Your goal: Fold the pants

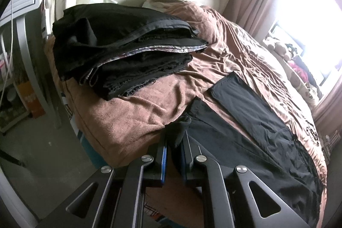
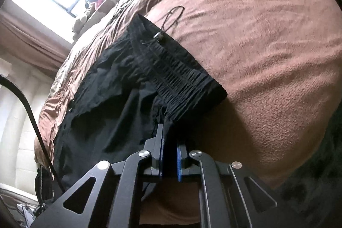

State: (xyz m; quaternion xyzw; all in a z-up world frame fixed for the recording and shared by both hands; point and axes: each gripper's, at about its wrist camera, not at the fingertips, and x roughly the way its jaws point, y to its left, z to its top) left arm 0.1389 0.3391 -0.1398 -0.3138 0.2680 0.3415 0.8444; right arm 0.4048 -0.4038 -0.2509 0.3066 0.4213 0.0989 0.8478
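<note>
Pants: black thin-fabric pants (image 1: 245, 131) lying flat on the brown fleece blanket (image 1: 132, 112).
Left gripper (image 1: 175, 138): clamped on a bunched leg hem.
Right gripper (image 2: 170, 131): pinching the fabric at the gathered waistband (image 2: 181, 74); contact point dark.
Cut off: folded dark stack (image 1: 128, 46), far edge hidden.

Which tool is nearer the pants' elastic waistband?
Right. The right tool is shut on the waistband itself; the left tool grips a leg end of the pants, away from it.

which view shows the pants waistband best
The right wrist view: the gathered elastic waistband runs across the middle of the frame, with the right tool shut on its near end. The left wrist view shows only the legs of the pants; the waistband is not visible there.
</note>
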